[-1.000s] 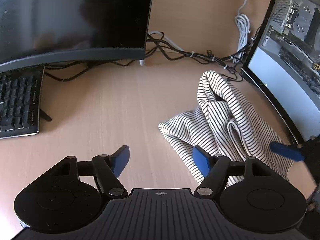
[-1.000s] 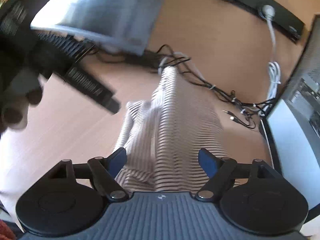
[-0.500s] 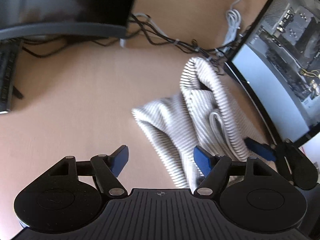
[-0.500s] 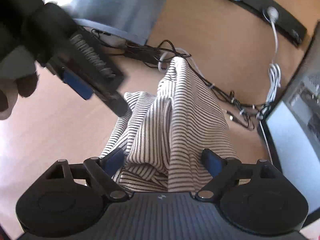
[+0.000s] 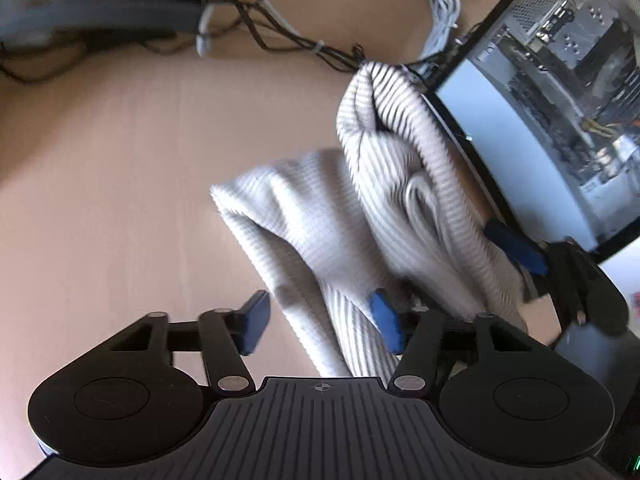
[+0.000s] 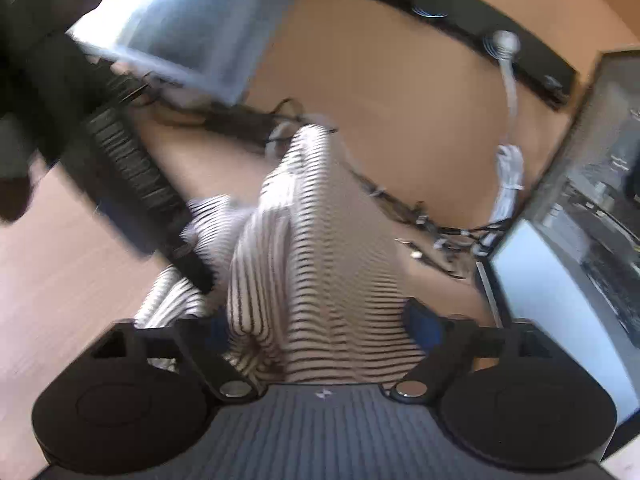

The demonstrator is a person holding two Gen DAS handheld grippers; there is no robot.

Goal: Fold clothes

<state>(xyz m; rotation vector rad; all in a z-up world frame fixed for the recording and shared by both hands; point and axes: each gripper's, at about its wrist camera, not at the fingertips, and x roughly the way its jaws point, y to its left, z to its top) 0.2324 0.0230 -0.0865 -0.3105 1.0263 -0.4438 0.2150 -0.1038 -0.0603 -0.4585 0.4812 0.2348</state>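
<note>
Striped white-and-black knit garment bunched between both jaws, long axis running away; left gripper and right gripper spread apart, unclamped.

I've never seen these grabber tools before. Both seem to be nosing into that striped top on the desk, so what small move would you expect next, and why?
Probably closing both to pinch the cloth. The left gripper is open with an edge of the striped top between its fingers, and the right gripper is open around a bunched fold. The top lies crumpled on the desk, so it likely needs lifting and spreading first.
</note>
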